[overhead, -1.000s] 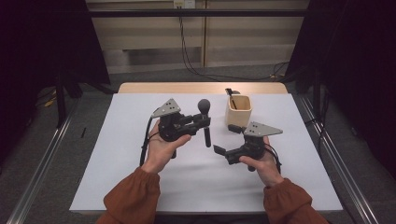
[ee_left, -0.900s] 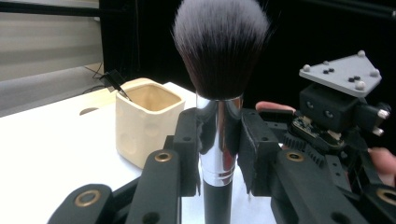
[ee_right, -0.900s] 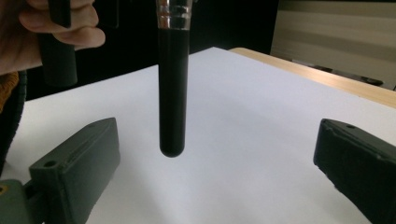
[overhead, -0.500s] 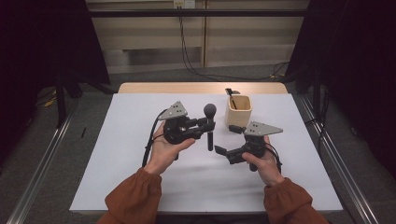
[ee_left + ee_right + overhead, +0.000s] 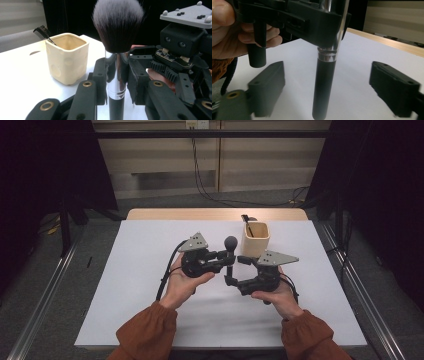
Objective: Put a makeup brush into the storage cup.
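Makeup brush held upright above the white table, bristles up, handle down.

The right gripper point(image 5: 231, 270), cradled in the person's right hand point(image 5: 277, 295) nearest the table's front edge, points left; its jaws have just been closing yet stand wide on either side of the black handle without touching it. The round black-bristled makeup brush with a chrome ferrule point(image 5: 117, 50) stands vertical between both tools. The left gripper point(image 5: 227, 259), resting in an upturned left hand point(image 5: 180, 282), points right and clamps the ferrule. Beyond sits the cream ceramic square cup point(image 5: 256, 239) with a black comb point(image 5: 42, 32) leaning inside.
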`<state>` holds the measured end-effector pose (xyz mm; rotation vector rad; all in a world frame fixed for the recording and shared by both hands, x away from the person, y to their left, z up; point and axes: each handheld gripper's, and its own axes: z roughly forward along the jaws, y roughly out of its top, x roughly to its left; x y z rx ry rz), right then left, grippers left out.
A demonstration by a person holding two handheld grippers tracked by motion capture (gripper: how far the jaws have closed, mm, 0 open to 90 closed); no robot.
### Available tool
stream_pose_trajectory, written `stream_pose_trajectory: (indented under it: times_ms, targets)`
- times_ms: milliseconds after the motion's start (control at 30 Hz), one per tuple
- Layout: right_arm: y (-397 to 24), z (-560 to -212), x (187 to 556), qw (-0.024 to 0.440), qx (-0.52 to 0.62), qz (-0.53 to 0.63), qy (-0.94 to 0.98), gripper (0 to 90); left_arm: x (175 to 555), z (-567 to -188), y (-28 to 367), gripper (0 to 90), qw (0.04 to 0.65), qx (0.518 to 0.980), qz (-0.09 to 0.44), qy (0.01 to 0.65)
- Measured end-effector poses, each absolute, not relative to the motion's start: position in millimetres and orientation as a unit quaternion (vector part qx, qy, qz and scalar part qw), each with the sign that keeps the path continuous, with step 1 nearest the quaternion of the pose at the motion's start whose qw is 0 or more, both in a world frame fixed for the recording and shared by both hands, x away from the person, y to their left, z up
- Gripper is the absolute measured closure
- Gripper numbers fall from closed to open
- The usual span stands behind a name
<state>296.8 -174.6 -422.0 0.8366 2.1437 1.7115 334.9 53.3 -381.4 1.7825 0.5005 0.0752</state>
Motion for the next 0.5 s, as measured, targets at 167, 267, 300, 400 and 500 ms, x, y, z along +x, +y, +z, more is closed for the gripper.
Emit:
stream_pose_trajectory:
  times_ms: [167, 267, 300, 400, 500]
  targets:
    - [-174.4, -422.6, 297.8, 0.132, 0.293, 0.591, 0.74, 38.4, 334.9, -382.1, 52.1, 70.9, 0.601, 0.769, 0.033, 0.215]
    - [-174.7, -422.8, 298.3, 0.124, 0.29, 0.594, 0.74, 49.8, 335.1, -382.7, 51.7, 70.9, 0.599, 0.772, 0.035, 0.212]
    - [-174.7, -422.9, 298.4, 0.123, 0.29, 0.595, 0.74, 52.2, 335.0, -382.7, 51.6, 70.9, 0.598, 0.772, 0.035, 0.211]
    - [-175.8, -422.9, 298.9, 0.119, 0.29, 0.598, 0.738, 60.6, 334.9, -384.1, 50.8, 70.9, 0.597, 0.774, 0.033, 0.207]
    - [-176.8, -422.8, 299.2, 0.113, 0.29, 0.602, 0.736, 67.6, 335.5, -385.6, 50.3, 70.9, 0.595, 0.776, 0.034, 0.207]
